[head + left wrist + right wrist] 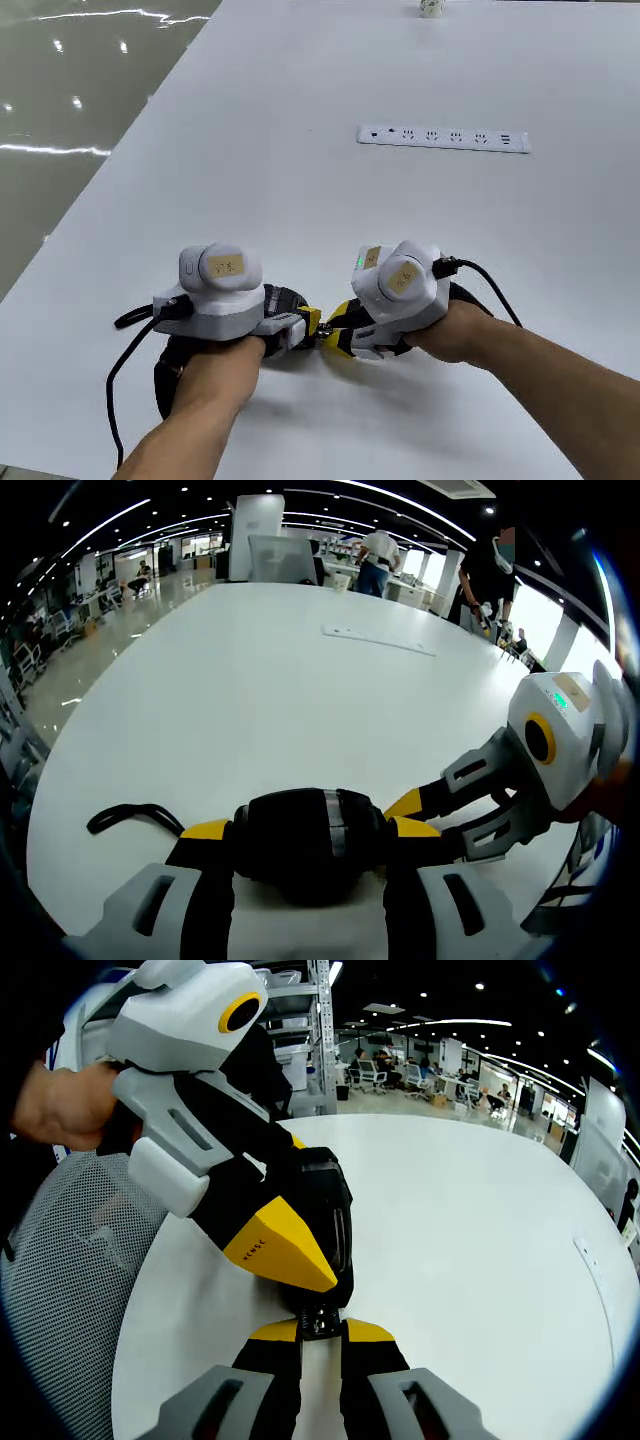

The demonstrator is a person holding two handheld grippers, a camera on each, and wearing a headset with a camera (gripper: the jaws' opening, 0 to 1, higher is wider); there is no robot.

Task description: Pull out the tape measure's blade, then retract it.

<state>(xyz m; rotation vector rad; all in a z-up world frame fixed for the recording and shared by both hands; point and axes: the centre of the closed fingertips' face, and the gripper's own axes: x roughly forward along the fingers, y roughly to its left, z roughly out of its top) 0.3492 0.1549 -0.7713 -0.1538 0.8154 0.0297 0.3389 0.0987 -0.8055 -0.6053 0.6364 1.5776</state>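
- Here the left gripper [310, 828] is clamped across the black tape measure [300, 858], at the bottom centre of its view.
- The right gripper [320, 1336] pinches the hook [320, 1321] of the blade, low centre.
- The case looks rigid and weighty. The blade is probably thin and springy, so it is best held by the hook.
- A white table [300, 150] lies beneath.

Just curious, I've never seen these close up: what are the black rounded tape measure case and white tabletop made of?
The black rounded tape measure case looks like matte plastic or rubber, with a shinier grey band catching light. The white tabletop seems smooth laminate, judging by its soft, even sheen.
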